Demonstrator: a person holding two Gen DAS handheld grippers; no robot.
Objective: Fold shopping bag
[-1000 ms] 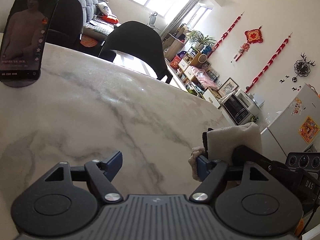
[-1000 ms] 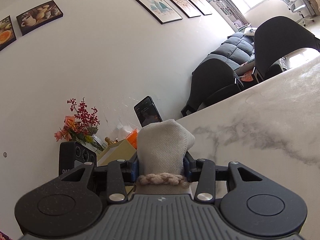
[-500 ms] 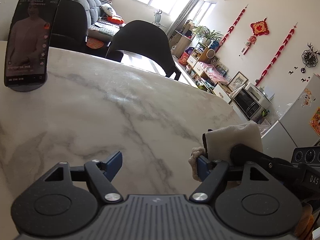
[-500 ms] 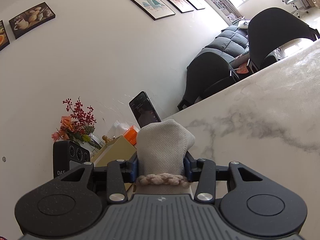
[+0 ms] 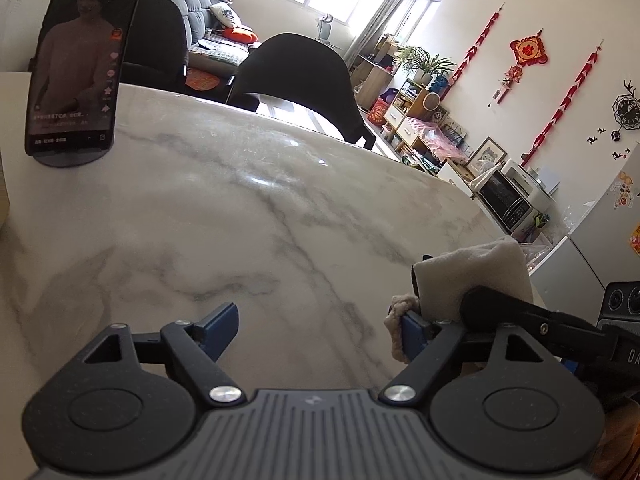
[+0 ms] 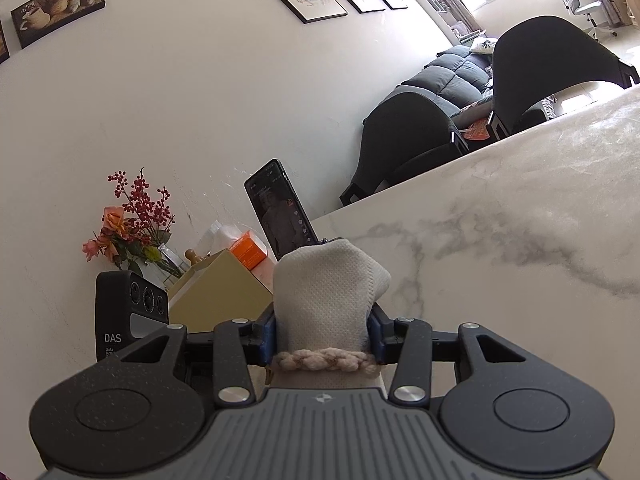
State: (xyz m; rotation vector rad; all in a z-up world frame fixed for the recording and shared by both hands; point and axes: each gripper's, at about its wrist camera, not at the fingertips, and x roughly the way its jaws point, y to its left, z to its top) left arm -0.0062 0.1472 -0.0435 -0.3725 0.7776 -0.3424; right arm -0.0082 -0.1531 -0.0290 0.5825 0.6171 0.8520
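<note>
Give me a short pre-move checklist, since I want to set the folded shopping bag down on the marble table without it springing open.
1. Right gripper clamped on the folded shopping bag: ok, both pads press its sides.
2. Braided handle tucked in: ok from the right wrist view, where it lies across the bundle at the pads. The left wrist view shows a piece poking out by the left gripper's fingertip.
3. Left gripper free: ok, its jaws are opening with nothing between them.
4. Bare marble table ahead to set the bag on: ok.
5. Phone on its stand out of the way: ok, at the far left.
6. Fold tidy underneath: cannot tell, hidden.
</note>
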